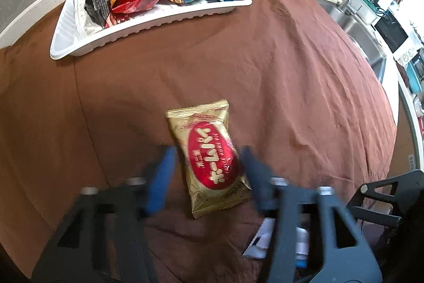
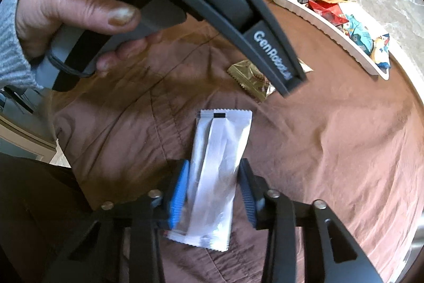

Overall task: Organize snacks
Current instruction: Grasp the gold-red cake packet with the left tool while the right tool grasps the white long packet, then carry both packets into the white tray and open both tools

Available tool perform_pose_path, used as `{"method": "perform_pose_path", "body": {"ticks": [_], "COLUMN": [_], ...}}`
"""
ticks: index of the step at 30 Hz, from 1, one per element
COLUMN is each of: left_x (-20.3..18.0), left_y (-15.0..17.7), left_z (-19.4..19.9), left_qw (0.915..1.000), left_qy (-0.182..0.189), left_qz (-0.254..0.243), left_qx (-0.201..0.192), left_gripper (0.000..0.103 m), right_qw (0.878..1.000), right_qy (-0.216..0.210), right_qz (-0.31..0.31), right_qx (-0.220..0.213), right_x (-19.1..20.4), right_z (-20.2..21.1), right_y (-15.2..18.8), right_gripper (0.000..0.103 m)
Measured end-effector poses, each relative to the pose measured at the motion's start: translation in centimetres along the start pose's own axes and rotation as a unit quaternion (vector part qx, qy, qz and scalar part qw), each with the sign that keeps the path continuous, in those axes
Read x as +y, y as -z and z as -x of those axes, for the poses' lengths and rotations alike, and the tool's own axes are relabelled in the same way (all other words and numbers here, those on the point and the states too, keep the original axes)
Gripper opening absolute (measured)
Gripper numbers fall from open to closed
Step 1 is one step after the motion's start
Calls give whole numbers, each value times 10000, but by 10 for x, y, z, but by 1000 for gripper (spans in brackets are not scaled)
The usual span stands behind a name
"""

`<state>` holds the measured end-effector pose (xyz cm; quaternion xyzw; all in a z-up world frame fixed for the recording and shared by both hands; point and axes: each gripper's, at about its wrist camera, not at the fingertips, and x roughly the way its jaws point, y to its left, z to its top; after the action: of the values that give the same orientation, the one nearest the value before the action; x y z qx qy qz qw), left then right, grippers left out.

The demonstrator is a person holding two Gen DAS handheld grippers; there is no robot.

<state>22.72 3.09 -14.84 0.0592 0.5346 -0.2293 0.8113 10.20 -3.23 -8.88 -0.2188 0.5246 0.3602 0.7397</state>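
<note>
The right tongs (image 2: 214, 192) are seen closed on a flat silver-white foil snack packet (image 2: 212, 182), one blue pad pressed to each long edge. The packet lies on the brown cloth-covered desk (image 2: 331, 150), its long axis running straight ahead along the tongs' own line, so it is gripped across its narrow width.

The left tongs (image 1: 206, 177) are set astride a gold foil snack packet with a red oval label (image 1: 209, 158), which also lies lengthwise between the fingers, tilted slightly. The fingers are blurred; whether the pads press on the wrapper cannot be told. In the right wrist view, a hand in a grey knit sleeve (image 2: 71, 9) is seen holding the left tool's handle.

Farther out, at the desk's far edge, a long white plastic tray (image 1: 148, 28) is piled with mixed snack bags, well apart from both packets. It is judged the likely destination, lying ahead of both tongs.
</note>
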Motion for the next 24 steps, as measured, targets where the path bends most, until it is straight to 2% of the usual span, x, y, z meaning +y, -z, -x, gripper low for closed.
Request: {"method": "perform_pose_path", "body": {"ticks": [6,12,24], "left_x": [2,6,27], "left_y": [1,2,-13], "left_z": [1,10,35], "left_qw": [9999,9995,9977], "left_qy": [150,273,367], "left_qz": [14,74,394], "left_qx": [-25,-133,-401], "left_gripper": [30,30,30], "right_qw": [9976,9910,9723], "right_qy": [-488,-885,-1285], "right_qz": [-483,-1000,-1909], "right_qx": [-53,-118,-411], "right_x": [-16,-36,-97], "right_z": [8,15,33], "right_y": [4,8,0], "right_gripper": [34,33,34]}}
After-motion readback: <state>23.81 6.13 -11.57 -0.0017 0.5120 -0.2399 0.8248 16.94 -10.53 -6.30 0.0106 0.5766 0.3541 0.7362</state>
